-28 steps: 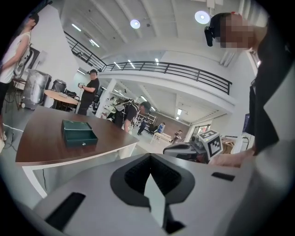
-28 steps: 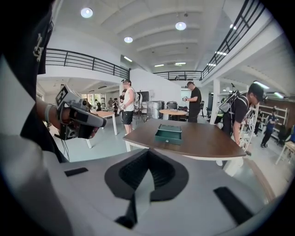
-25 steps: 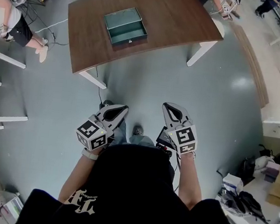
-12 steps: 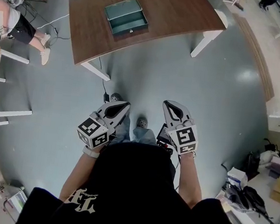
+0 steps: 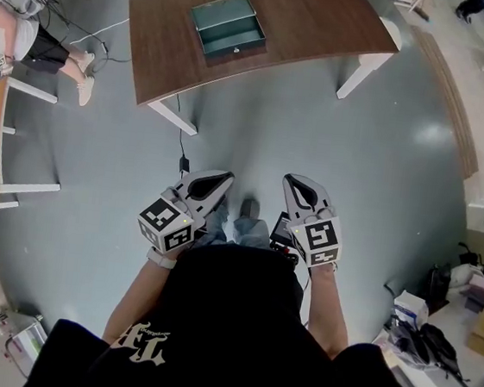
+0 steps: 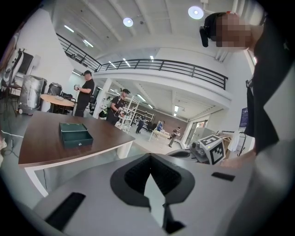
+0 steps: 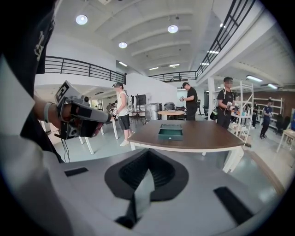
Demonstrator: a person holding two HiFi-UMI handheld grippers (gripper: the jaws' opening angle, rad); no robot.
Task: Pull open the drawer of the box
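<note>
1. One left gripper [image 5: 225,178], grey plastic carrying a checkered cube [image 5: 167,223], is hanging close before the person [image 5: 226,334], its two fingers pressing together on nothing.
2. One box [image 5: 227,24], teal, rectangular and smooth-sided, is sitting on the table, well apart from both grippers.
3. One table [image 5: 331,25], with a dark wood-grain top, rounded corners and white legs, is bearing it.
4. One right gripper [image 5: 289,180], of the same build, is hovering near the left one, its fingers likewise pressing tip to tip with nothing between.

Dk-green box [image 5: 220,8] on brown table [image 5: 313,23], drawer [image 5: 234,35] w/ knob [image 5: 237,50] looks open.
</note>
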